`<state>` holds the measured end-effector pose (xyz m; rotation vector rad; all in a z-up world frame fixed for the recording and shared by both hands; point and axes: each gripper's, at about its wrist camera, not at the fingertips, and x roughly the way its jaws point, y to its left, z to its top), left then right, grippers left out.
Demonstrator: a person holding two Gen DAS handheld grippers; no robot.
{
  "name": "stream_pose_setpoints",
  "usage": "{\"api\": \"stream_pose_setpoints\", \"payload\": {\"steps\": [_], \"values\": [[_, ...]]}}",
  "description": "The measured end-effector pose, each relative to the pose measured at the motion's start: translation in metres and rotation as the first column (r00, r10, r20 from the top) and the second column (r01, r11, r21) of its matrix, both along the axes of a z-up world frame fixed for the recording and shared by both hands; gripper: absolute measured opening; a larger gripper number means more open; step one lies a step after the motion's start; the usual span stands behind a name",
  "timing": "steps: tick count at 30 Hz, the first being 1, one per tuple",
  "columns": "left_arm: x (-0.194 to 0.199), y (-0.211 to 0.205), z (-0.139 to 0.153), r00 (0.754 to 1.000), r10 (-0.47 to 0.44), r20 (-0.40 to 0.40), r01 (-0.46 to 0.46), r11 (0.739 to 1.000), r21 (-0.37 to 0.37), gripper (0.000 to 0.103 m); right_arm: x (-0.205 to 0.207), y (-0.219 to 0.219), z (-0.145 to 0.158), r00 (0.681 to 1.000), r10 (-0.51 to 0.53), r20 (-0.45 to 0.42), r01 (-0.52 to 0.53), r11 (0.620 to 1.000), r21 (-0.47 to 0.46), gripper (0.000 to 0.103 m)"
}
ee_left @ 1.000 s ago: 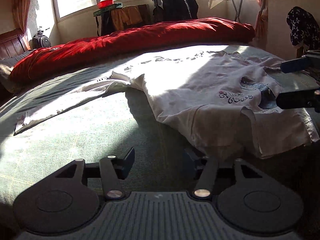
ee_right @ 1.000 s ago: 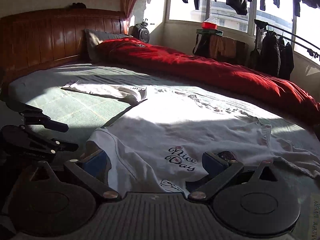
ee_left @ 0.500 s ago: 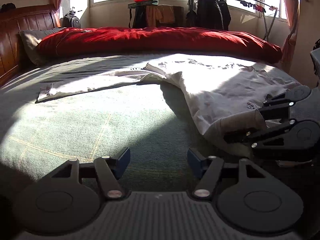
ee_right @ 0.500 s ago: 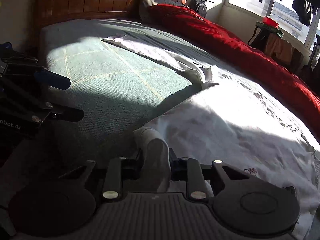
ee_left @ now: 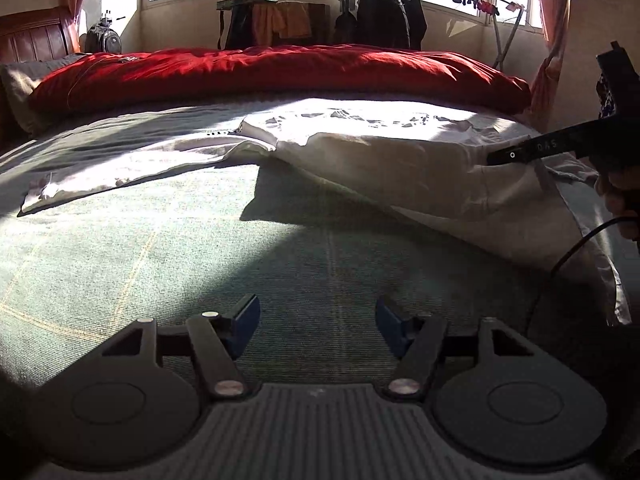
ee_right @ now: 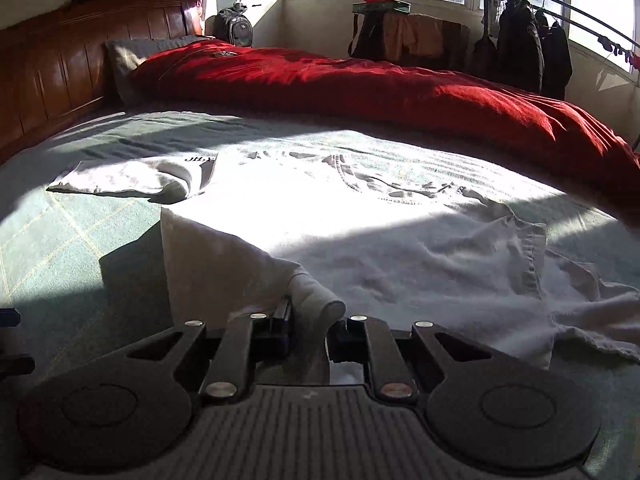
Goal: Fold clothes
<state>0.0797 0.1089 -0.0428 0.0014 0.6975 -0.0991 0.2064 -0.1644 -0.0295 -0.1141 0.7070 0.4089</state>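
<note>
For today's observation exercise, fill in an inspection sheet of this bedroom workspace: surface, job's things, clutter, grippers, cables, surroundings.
Surface: green bedspread, partly sunlit.
Job's things: white long-sleeved shirt spread out, one sleeve stretched sideways.
Clutter: red duvet along the far edge, grey pillow.
Grippers: left gripper open over bare bedspread; right gripper closing on a shirt fold.
Cables: black cable by the hand.
Surroundings: wooden headboard, windows, dark jackets on a rack, backpack.

The right gripper [ee_right: 308,332], empty a second ago, now closes on the white shirt [ee_right: 360,216] hem and lifts it off the bed [ee_right: 80,248].
</note>
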Motion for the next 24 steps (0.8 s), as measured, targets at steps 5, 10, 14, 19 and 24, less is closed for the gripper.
{"api": "stream_pose_setpoints", "payload": {"steps": [5,10,14,19,24], "values": [[0.001,-0.003,-0.001,1.000,-0.004,-0.004,0.004,1.000,0.001,0.066,0.020,-0.033,-0.029,0.984,-0.121,-0.134,0.132,0.988,0.078,0.036],[-0.002,-0.003,-0.002,1.000,0.002,-0.006,-0.002,1.000,0.009,0.070,-0.010,-0.025,0.001,0.996,-0.088,0.018,0.088,0.996,0.021,0.040],[-0.003,-0.005,-0.003,1.000,-0.007,-0.004,0.007,1.000,0.004,0.070,-0.047,0.006,0.030,0.982,0.123,0.146,-0.108,0.988,-0.108,0.041],[-0.007,-0.005,-0.002,1.000,-0.014,0.004,0.014,1.000,-0.006,0.070,-0.073,0.063,0.005,0.913,0.399,0.082,-0.320,0.827,-0.462,0.039],[-0.010,0.000,-0.001,1.000,-0.009,0.012,0.010,1.000,-0.017,0.070,-0.068,0.081,-0.027,0.890,0.456,-0.021,-0.366,0.684,-0.631,0.039]]}}
